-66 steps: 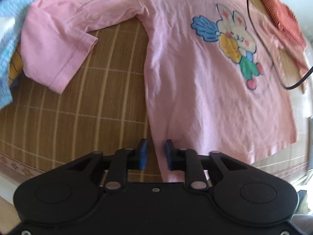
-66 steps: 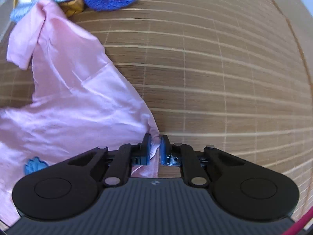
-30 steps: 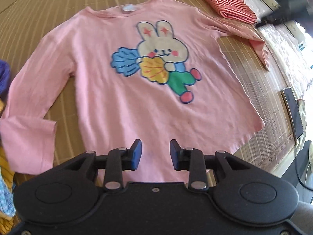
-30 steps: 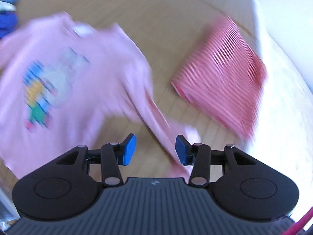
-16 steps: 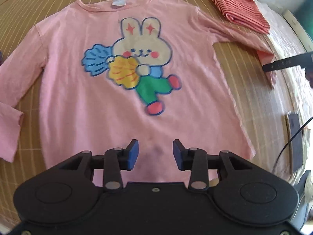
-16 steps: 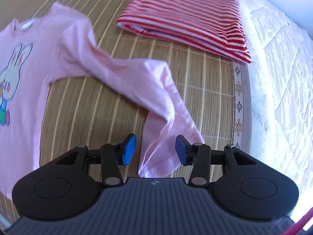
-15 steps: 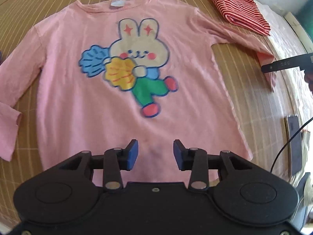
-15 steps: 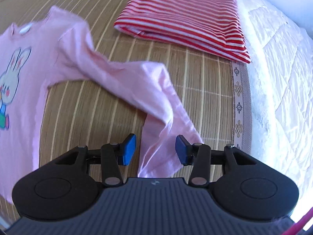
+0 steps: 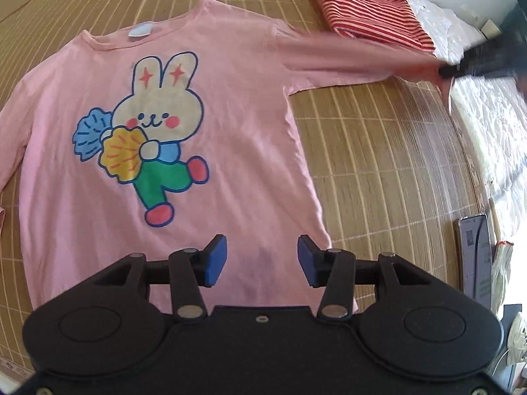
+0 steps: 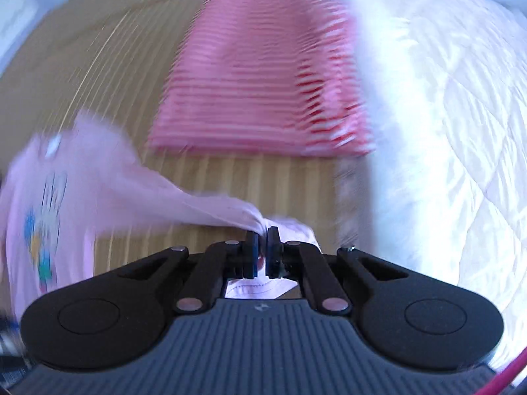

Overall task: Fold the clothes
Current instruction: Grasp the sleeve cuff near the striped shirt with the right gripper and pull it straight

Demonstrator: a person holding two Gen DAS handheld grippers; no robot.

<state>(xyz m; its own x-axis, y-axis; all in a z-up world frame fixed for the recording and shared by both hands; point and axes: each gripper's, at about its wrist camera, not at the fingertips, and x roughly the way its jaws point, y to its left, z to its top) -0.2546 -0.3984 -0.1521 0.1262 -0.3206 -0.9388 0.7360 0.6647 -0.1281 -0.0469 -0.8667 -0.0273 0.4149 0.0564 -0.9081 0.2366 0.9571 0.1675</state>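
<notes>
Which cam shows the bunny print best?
Left wrist: the bunny print on the pink shirt is sharp, whole and near centre. The right wrist view shows it only as a motion-blurred smear at the left edge.

A pink long-sleeved cotton shirt [image 9: 230, 115] with a cartoon rabbit print lies face-up, flat on the bamboo mat, one sleeve stretched toward two o'clock.

Left wrist view: steep downward look from near the hem of the pink rabbit shirt [image 9: 210, 138], collar at 12 o'clock. Right wrist view: low, close, blurred, facing the folded striped garment [image 10: 263, 92] at 12 o'clock. Both share shirt, striped garment, bamboo mat [image 9: 378, 164].
</notes>
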